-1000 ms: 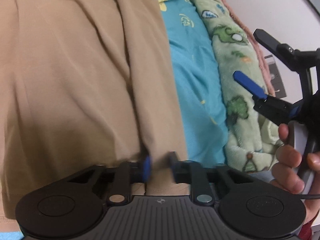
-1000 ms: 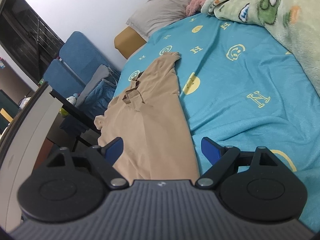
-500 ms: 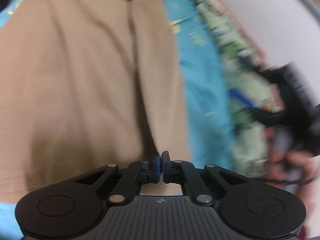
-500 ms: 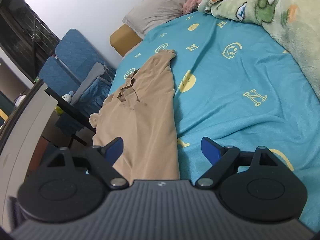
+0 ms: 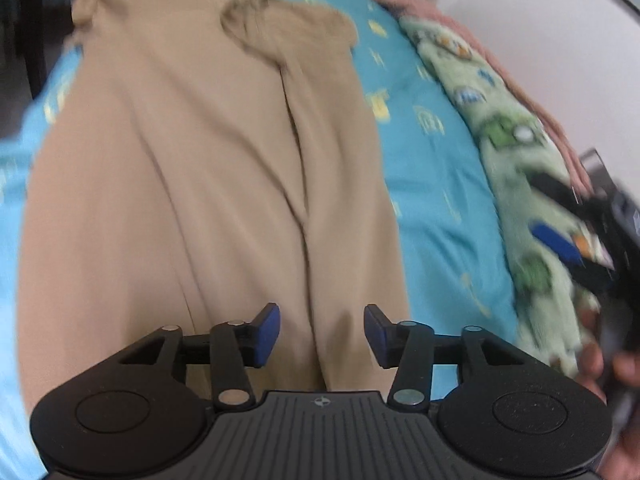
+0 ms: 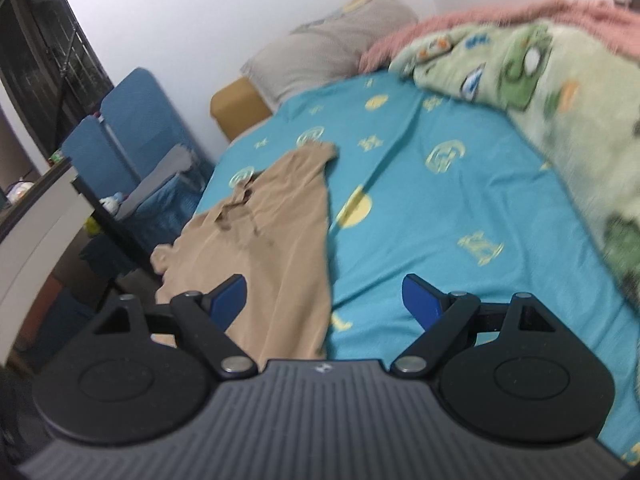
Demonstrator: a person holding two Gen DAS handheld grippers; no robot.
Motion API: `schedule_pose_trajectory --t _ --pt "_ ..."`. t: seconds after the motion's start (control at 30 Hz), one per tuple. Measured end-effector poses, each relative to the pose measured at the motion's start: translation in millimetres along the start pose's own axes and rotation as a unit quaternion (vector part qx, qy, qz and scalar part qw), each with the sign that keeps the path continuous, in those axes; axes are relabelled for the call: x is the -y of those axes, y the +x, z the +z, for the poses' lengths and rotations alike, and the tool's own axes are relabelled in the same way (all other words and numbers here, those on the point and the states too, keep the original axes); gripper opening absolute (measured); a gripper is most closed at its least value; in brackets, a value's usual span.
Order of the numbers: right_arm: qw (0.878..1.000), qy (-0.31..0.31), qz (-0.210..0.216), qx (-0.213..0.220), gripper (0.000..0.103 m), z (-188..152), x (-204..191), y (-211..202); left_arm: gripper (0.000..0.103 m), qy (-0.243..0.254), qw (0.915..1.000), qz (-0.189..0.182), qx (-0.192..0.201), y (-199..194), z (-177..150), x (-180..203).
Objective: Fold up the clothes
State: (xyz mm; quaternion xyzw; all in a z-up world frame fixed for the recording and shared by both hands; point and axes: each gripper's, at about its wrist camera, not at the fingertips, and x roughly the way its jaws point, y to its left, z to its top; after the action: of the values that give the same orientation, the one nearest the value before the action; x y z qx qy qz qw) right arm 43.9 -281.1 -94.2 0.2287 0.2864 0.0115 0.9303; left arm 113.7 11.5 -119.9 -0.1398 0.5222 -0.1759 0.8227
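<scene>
A tan shirt [image 5: 208, 184] lies spread lengthwise on the blue patterned bedsheet [image 5: 432, 184], collar at the far end, one side folded over along a long crease. My left gripper [image 5: 322, 330] is open and empty just above the shirt's near hem. In the right wrist view the shirt [image 6: 276, 236] lies at the bed's left edge. My right gripper [image 6: 324, 300] is open and empty, raised above the shirt's near end and the sheet [image 6: 432, 208]. It shows blurred at the right of the left wrist view [image 5: 568, 232].
A green cartoon blanket [image 6: 560, 92] and a pink blanket [image 6: 480, 20] lie along the right side of the bed. A grey pillow [image 6: 328, 52] is at the head. Blue chairs [image 6: 132, 128] and a desk [image 6: 36, 216] stand left of the bed.
My left gripper shut on the shirt's near hem half a second ago and has now opened and let it go, pulling back so more of the shirt shows. My right gripper stayed open and lifted.
</scene>
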Motion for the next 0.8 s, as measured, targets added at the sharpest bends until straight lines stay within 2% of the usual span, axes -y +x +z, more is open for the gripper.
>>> schedule_pose_trajectory --t 0.1,0.23,0.37,0.43,0.53,0.63,0.7,0.8 --pt "1.0 -0.009 -0.016 0.012 0.086 1 -2 6 0.055 -0.003 0.999 0.023 0.038 7 43 0" --pt "0.999 -0.019 -0.032 0.014 0.086 3 -5 24 0.054 -0.016 0.9935 0.062 0.094 33 111 -8" --pt "0.999 -0.032 -0.042 0.009 0.086 2 -8 48 0.054 -0.012 0.9852 0.097 0.14 80 171 -3" --pt "0.998 -0.04 -0.043 0.004 0.086 1 -7 62 0.054 -0.024 0.9836 0.091 0.154 104 195 -4" --pt "0.997 -0.043 -0.06 0.002 0.086 -1 -1 82 0.055 -0.046 0.9796 0.087 0.175 138 222 -10" --pt "0.997 -0.01 -0.073 0.005 0.086 -3 12 104 0.055 -0.061 0.9728 0.117 0.19 167 241 -18" --pt "0.997 0.005 -0.078 0.008 0.086 -4 21 116 0.055 -0.054 0.9684 0.136 0.202 178 246 -22" --pt "0.996 0.016 -0.091 0.001 0.086 -8 31 129 0.055 -0.006 0.9658 0.163 0.201 181 244 -17"
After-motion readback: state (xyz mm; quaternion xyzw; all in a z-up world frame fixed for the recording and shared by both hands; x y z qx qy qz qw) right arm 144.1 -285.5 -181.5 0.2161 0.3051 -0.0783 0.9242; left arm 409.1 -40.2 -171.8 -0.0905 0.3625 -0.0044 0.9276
